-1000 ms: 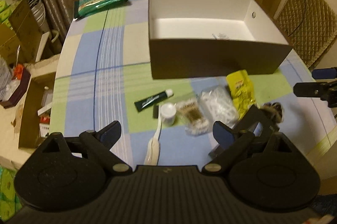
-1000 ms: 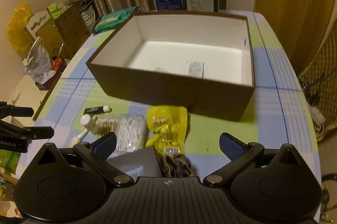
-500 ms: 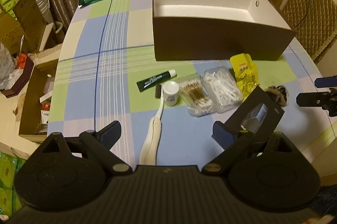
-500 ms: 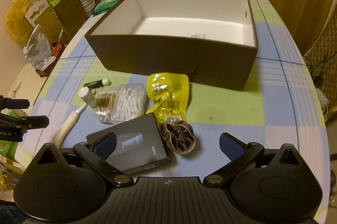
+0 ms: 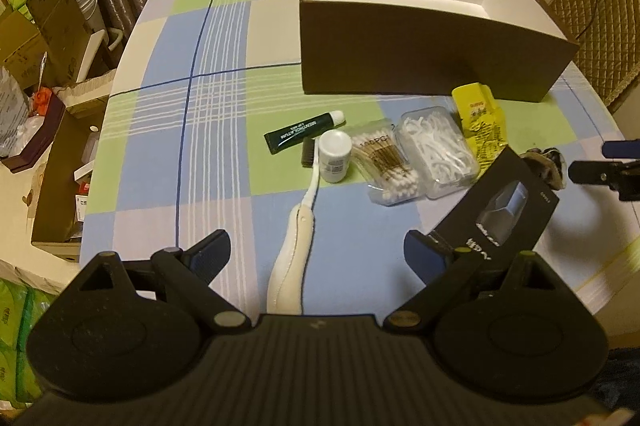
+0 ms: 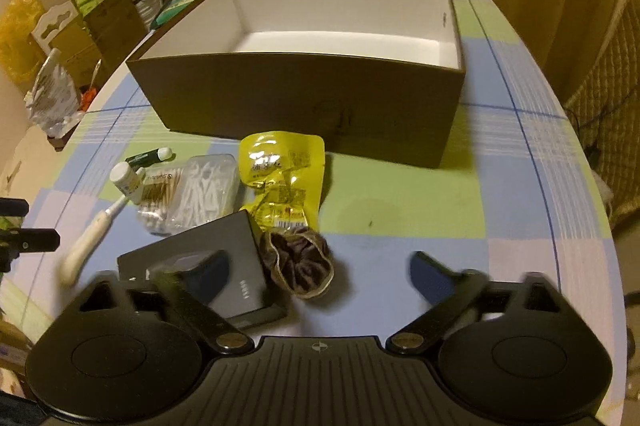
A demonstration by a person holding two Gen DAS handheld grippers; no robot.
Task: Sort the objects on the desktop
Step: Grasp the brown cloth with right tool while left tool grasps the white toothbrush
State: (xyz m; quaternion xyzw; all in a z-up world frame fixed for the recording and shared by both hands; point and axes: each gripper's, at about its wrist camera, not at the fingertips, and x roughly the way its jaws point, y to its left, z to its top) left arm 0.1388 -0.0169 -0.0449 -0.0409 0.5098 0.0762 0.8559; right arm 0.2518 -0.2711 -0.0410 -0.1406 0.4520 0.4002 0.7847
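A: Brown box with white lining, at the back of the checked counter; toiletries in a row before it.

B: And the fingers?

A: Left gripper spread wide above the toothbrush, grasping nothing. Right gripper just narrowing, unclenched, brown scrunchie between.

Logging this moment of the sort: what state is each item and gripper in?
Brown box: open, nothing visible inside.
Toothbrush: lying flat.
White bottle: upright, capped.
Dark tube: capped, lying flat.
Scrunchie: on cloth, ungripped.
Left gripper: open, empty.
Right gripper: open, jaws just closing, gripping nothing.
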